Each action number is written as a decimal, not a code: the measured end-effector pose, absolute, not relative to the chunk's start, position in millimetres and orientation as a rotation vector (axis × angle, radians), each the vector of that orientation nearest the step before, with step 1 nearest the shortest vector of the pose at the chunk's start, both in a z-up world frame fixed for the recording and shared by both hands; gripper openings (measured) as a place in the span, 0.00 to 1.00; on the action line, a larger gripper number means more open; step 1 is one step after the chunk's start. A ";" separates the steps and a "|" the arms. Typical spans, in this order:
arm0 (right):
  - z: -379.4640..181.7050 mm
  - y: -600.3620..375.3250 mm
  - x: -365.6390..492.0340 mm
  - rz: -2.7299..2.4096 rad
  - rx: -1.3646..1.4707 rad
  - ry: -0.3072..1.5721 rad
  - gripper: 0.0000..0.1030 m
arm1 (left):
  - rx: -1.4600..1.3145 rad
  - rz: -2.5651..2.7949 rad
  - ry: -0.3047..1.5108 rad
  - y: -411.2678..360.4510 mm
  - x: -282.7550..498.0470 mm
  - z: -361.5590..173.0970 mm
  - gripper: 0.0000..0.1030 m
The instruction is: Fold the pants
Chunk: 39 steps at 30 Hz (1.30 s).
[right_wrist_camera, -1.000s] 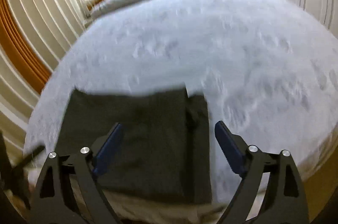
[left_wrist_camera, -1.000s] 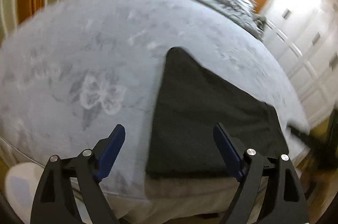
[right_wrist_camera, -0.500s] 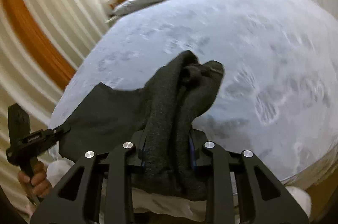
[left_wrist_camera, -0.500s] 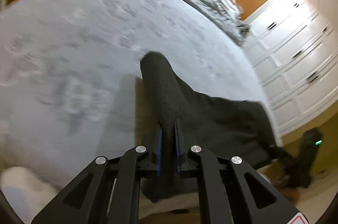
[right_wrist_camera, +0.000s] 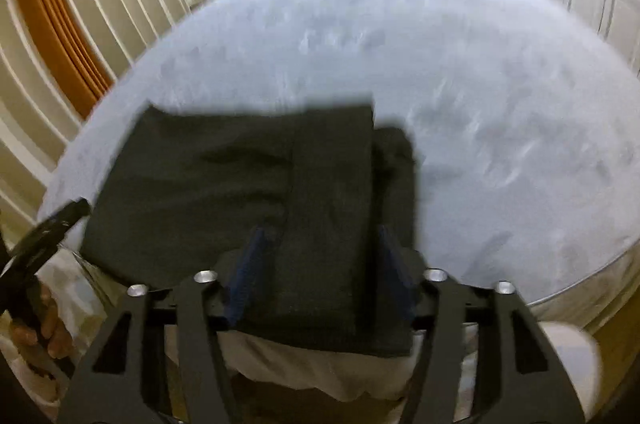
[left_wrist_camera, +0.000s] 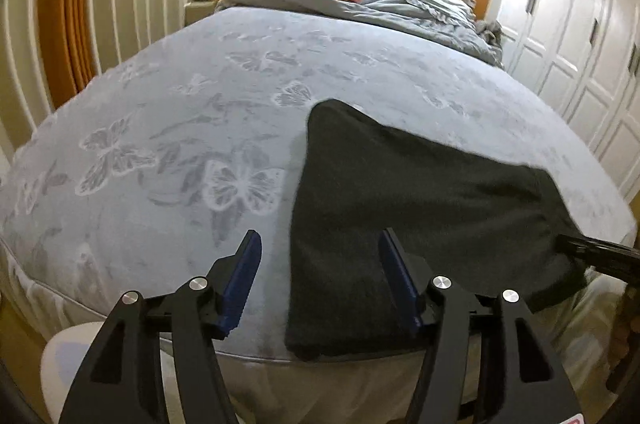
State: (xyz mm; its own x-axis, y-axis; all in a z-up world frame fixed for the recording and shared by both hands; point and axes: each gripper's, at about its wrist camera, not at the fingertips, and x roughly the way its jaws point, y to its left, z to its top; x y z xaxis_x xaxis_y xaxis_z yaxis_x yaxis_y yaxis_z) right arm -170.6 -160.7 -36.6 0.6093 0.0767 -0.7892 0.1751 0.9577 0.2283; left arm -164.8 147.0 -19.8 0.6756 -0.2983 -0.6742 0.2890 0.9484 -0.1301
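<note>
The left hand-held gripper (left_wrist_camera: 320, 280) hangs spread over the near edge of the bed (left_wrist_camera: 200, 112), its jaws opening. The near left corner of the pants (left_wrist_camera: 420, 192) lies under the gap, with the cloth's left edge running away between the two pads and neither pad touching it.

The right hand-held gripper (right_wrist_camera: 320, 264) is half closed, and a thick dark fold of the pants fills the space between its pads. The picture is blurred, but it reads as a pinch on that fold at the near edge of the bed.

The pants lie as a flat dark oblong along the near edge of the bed, slightly overhanging it. The long axis runs side to side, parallel to that edge, and a narrower doubled strip lies on top near the right end. The left end is straight ahead of the left hand-held gripper and the right end is in the right one, so each arm is at its own short end.

My judgement is that the next fold goes along that long axis, one short end carried over to the other. The right arm is better placed, since it already has cloth, while the left must close again first.

Beyond the pants the bed is bare as far as a rumpled quilt (left_wrist_camera: 380, 4) at the far edge
</note>
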 end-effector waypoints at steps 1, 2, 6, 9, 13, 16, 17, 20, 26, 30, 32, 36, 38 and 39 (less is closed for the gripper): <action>-33.9 -160.6 -172.0 -0.063 0.309 0.899 0.31 | 0.006 -0.326 0.757 145.0 -164.4 -21.6 0.60; -26.7 -160.9 -173.9 -0.070 0.297 0.887 0.21 | 0.030 -0.320 0.749 142.0 -165.6 -21.8 0.60; 7.8 -154.3 -179.9 -0.035 0.261 0.798 0.14 | 0.045 -0.340 0.710 144.1 -165.7 -21.2 0.67; -35.0 -157.7 -159.5 -0.104 0.163 0.935 0.22 | 0.056 -0.333 0.724 140.3 -160.7 -25.5 0.67; -1.8 -160.4 -170.2 -0.122 0.269 0.816 0.23 | 0.057 -0.319 0.754 140.5 -154.1 -28.7 0.67; 26.0 -154.6 -169.6 -0.104 0.247 0.735 0.23 | 0.052 -0.313 0.762 141.3 -150.5 -30.1 0.67; 26.8 -153.7 -166.5 -0.098 0.233 0.734 0.23 | 0.050 -0.311 0.765 141.3 -149.6 -30.6 0.67; -5.9 -156.4 -146.0 -0.115 0.211 0.839 0.23 | 0.047 -0.301 0.777 139.9 -145.4 -33.7 0.67; 6.0 -153.0 -150.9 -0.120 0.291 0.795 0.25 | 0.058 -0.293 0.787 140.3 -144.2 -37.6 0.69; 2.6 -147.2 -115.1 -0.111 0.175 0.842 0.24 | 0.059 -0.294 0.791 138.6 -142.1 -39.3 0.69; -30.5 -163.8 -94.3 -0.110 0.221 0.941 0.24 | 0.064 -0.293 0.790 138.4 -142.9 -39.8 0.70; -9.7 -174.7 -111.4 -0.115 0.334 0.871 0.26 | 0.065 -0.285 0.788 141.0 -145.7 -39.8 0.72; 4.6 -172.5 -132.1 -0.096 0.331 0.819 0.27 | 0.063 -0.286 0.790 141.6 -145.1 -39.5 0.73; 3.7 -173.1 -140.3 -0.094 0.328 0.821 0.29 | 0.061 -0.285 0.791 141.4 -144.1 -39.5 0.73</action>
State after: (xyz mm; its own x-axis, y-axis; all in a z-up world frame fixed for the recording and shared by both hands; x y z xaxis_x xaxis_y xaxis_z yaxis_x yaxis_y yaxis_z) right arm -140.3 -173.1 3.7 0.6808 0.0443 -0.7312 0.2078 0.9455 0.2507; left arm -144.1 141.4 -39.5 0.6668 -0.2293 -0.7091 0.2747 0.9601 -0.0522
